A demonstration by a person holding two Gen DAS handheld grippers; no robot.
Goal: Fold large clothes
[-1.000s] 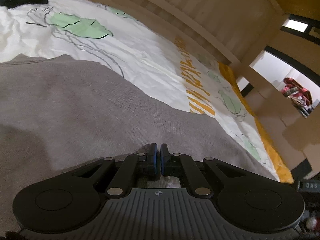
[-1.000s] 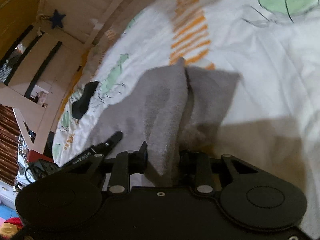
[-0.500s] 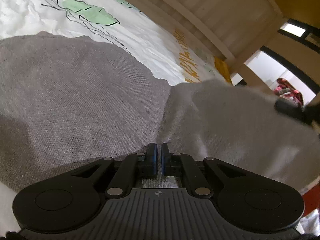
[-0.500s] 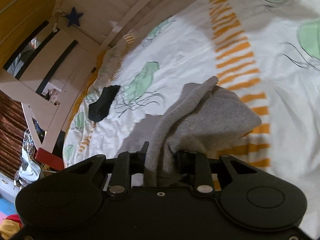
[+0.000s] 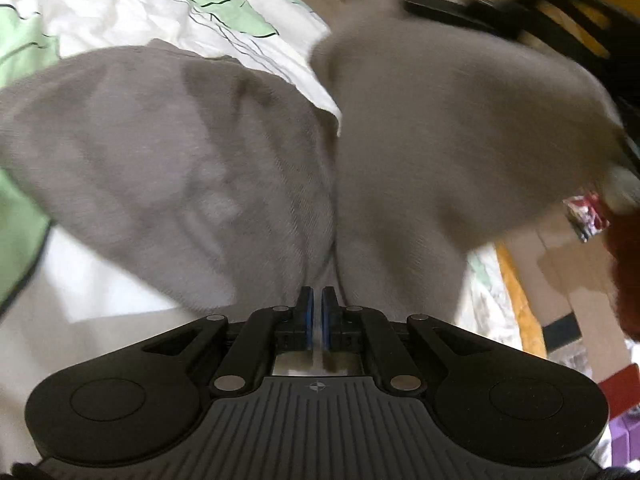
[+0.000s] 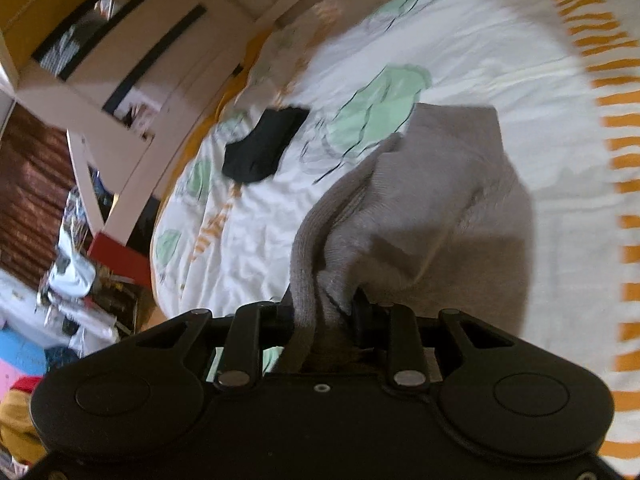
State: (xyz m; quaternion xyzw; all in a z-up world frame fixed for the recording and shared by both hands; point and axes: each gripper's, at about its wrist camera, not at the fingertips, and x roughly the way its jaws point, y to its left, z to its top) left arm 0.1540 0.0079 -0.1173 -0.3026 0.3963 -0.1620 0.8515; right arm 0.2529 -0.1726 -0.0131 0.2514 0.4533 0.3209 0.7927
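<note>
A large grey knit garment (image 5: pixel 180 152) lies on a white bedsheet (image 5: pixel 100 12) printed with green leaves. My left gripper (image 5: pixel 315 300) is shut, its blue pads pinching a thin edge of the grey cloth, which fans out from the tips. A lifted flap of the garment (image 5: pixel 460 112) hangs blurred at the upper right in the left wrist view. In the right wrist view my right gripper (image 6: pixel 324 304) is shut on a thick bunch of the same grey garment (image 6: pixel 440 200), held above the sheet (image 6: pixel 480 40). The cloth hides its left finger.
A small black garment (image 6: pixel 264 148) lies on the sheet farther off. A pale wooden bed frame (image 6: pixel 120 184) borders the mattress, with a red box (image 6: pixel 120 256) and clutter on the floor beyond. Orange stripes (image 6: pixel 624 160) run along the sheet's right side.
The right gripper has lifted its bunch of grey cloth up and across the bed. In the left wrist view that flap has swung in from the right, over the garment.
</note>
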